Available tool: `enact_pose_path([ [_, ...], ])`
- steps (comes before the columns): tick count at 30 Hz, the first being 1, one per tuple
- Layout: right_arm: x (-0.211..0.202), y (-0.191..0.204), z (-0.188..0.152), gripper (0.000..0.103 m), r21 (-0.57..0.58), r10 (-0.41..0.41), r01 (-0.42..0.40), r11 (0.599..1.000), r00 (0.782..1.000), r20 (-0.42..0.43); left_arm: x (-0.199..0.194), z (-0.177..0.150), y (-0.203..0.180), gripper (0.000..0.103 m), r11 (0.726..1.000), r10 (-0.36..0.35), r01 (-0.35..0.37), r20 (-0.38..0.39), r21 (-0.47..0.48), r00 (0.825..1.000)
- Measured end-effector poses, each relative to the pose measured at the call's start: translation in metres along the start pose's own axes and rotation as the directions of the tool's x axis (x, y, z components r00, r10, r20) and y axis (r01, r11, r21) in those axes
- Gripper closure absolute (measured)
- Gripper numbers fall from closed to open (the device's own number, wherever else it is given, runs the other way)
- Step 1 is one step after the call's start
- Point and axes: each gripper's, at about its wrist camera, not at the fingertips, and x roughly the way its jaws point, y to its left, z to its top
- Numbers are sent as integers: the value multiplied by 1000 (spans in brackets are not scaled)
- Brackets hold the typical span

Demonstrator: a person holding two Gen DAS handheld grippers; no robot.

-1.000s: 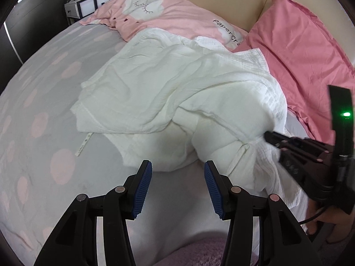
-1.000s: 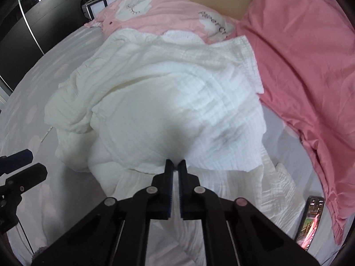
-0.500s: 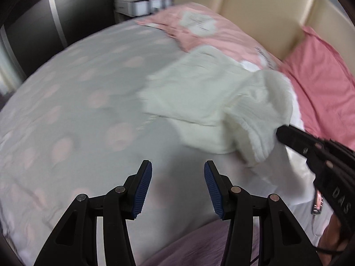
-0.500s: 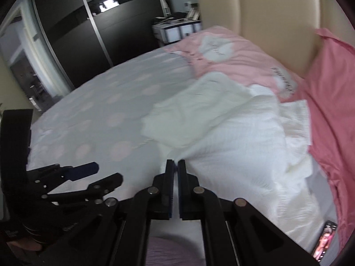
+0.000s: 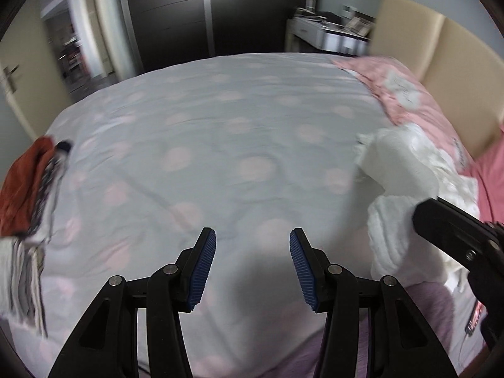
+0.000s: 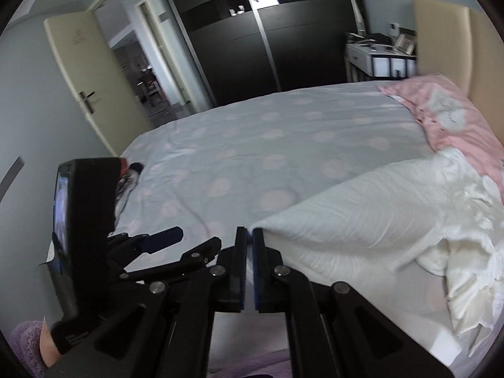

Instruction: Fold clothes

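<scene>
1. My right gripper [image 6: 249,271] clamped the white garment [image 6: 362,233] by one edge, lower right of frame; thin hold could slip.
2. My left gripper [image 5: 252,267] hung open, empty; the trailing cloth could bunch on the bed [image 5: 220,145].

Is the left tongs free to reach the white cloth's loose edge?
Probably yes: the left tongs are open and empty over bare bedspread; the white cloth lies to their right, nothing between.

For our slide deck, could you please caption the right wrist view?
Shut right gripper pinches the crinkled white cotton garment, drawing it across the grey pink-dotted bedspread.
</scene>
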Motion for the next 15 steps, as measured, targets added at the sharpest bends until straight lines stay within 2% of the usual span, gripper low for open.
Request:
enact_pose_path([
  [3,14,29,-11,100,-36,1,-2,999,999,-45,-3,-14,29,52,999,12,-12,-2,-39,1000],
  [6,32,29,-23,96,-9,-21,20,1000,992,-127,-1,-24,46,52,998,-5,5,-5,-69,1000],
  [9,39,12,-32,96,44,-38,47,998,983,-179,8,-25,48,52,997,-30,30,-11,-71,999],
  [15,23,-44,-37,86,117,-153,176,977,971,-184,27,-8,24,52,993,-118,117,-26,-10,993],
])
